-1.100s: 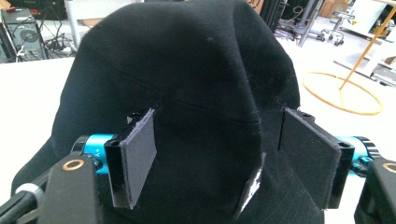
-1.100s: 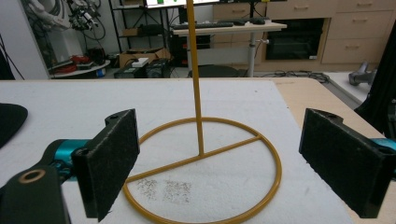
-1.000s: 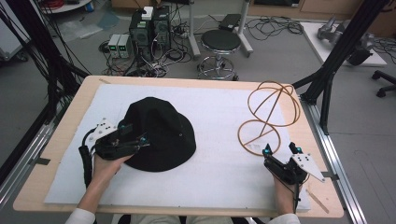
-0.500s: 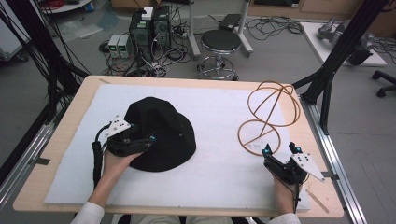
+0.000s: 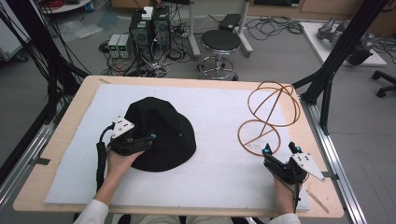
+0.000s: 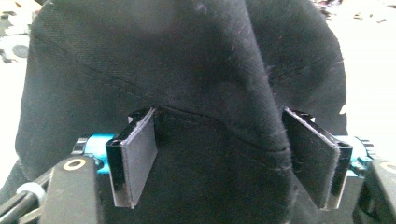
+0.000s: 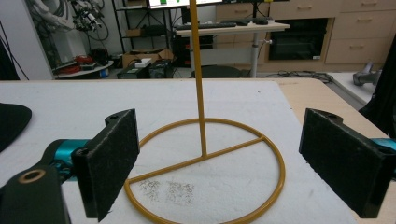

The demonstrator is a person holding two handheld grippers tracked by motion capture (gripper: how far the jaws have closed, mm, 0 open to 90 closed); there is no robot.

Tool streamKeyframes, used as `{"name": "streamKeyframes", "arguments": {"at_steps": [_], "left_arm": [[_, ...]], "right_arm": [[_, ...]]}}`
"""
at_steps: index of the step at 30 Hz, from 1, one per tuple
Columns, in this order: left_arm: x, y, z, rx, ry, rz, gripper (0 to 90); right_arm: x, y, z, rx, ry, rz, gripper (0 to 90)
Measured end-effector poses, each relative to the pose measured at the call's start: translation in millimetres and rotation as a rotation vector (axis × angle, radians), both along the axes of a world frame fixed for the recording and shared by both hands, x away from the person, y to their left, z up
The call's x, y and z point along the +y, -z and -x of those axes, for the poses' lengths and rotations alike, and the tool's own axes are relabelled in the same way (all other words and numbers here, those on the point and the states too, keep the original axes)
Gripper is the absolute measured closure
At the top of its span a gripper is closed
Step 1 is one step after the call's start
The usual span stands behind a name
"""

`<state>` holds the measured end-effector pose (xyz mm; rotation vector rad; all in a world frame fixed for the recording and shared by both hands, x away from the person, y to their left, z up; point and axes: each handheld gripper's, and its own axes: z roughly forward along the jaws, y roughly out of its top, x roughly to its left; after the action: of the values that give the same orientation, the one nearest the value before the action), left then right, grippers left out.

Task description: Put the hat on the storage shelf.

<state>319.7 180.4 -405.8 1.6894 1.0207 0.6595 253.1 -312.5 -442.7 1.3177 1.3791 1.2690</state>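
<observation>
Left of the wire hat stand (image 5: 266,116) on the desk (image 5: 65,126): black bucket hat (image 5: 161,130), lying flat, not yet lifted. Left hand-held gripper (image 5: 150,138) spread wide astride its crown; right hand-held gripper (image 5: 279,149) agape before the stand's base ring.

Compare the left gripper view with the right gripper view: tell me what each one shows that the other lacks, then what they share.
The left gripper view has the left gripper open, its jaws standing either side of a fold of the black hat, seen close up. The right gripper view has the right gripper open, facing the gold wire stand, its ring base flat and its post upright, with desks and cabinets behind. Both share the white table cover and some of the hat.
</observation>
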Motion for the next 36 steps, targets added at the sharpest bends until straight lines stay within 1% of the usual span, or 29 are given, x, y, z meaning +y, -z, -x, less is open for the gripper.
{"name": "streamKeyframes", "arguments": {"at_steps": [5, 7, 9, 10, 12, 13, 16, 18, 23, 25, 26, 27, 28, 29, 30, 32, 33, 36], "left_arm": [[0.9, 2.0, 0.3, -0.017, -0.02, 0.006, 32.5], [1.1, 2.1, 0.5, -0.017, -0.023, 0.005, 34.8], [0.2, 1.9, 0.9, -0.013, -0.038, 0.003, 36.2], [-0.4, 1.8, 1.2, -0.01, -0.043, 0.002, 42.1], [-1.9, 1.6, 1.8, -0.003, -0.053, 0.001, 46.1], [-3.1, 1.5, 2.2, -0.003, -0.055, -0.009, 48.3], [-4.1, 1.6, 2.4, -0.002, -0.056, -0.012, 54.5], [-4.3, 2.4, 2.0, 0.005, -0.057, -0.025, 59.0], [-3.4, 3.6, 0.2, 0.026, -0.051, -0.021, 63.2], [-3.1, 4.3, -0.3, 0.03, -0.037, -0.027, 69.7], [-3.6, 4.5, 0.0, 0.03, -0.028, -0.034, 69.7], [-4.3, 4.3, 0.9, 0.027, -0.025, -0.033, 73.7], [-4.7, 3.5, 2.4, 0.024, -0.024, -0.029, 80.6], [-4.7, 2.8, 3.4, 0.022, -0.021, -0.022, 84.3], [-4.2, 2.6, 3.7, 0.025, -0.023, -0.014, 85.0], [-0.4, 3.0, 3.4, 0.043, -0.022, 0.028, 85.6], [0.5, 3.2, 2.9, 0.05, -0.022, 0.041, 86.1], [1.2, 3.0, 2.9, 0.051, -0.016, 0.049, 86.1]], "right_arm": [[-0.5, 0.3, -0.7, 0.001, -0.008, 0.002, 11.4], [-0.4, 0.2, -0.6, 0.0, -0.008, 0.0, 11.4], [-0.4, 0.2, -0.6, 0.0, -0.009, 0.0, 11.4], [-0.4, 0.2, -0.6, 0.0, -0.01, 0.0, 11.4], [-0.3, 0.3, -0.8, -0.001, -0.01, 0.0, 11.4], [-0.3, 0.2, -0.8, -0.001, -0.01, 0.0, 11.4], [-0.3, 0.3, -0.9, 0.001, -0.011, 0.0, 11.4], [-0.4, 0.3, -1.0, 0.001, -0.012, -0.001, 11.4], [-0.8, 0.3, -1.2, 0.007, -0.012, -0.007, 11.4], [-0.7, 0.2, -1.1, 0.005, -0.012, -0.011, 11.4], [-0.7, 0.2, -1.1, 0.005, -0.012, -0.011, 11.4], [-0.7, 0.2, -1.2, 0.005, -0.012, -0.011, 11.4], [-0.8, 0.3, -1.3, 0.006, -0.015, -0.011, 11.4], [-1.0, 0.3, -1.4, 0.008, -0.02, -0.015, 11.4], [-1.0, 0.3, -1.4, 0.008, -0.02, -0.015, 11.4], [-1.0, 0.2, -1.3, 0.007, -0.021, -0.018, 11.4], [-1.5, 0.3, -1.5, 0.002, -0.021, -0.014, 11.4], [-1.2, 0.2, -1.2, 0.004, -0.023, -0.017, 11.4]]}}
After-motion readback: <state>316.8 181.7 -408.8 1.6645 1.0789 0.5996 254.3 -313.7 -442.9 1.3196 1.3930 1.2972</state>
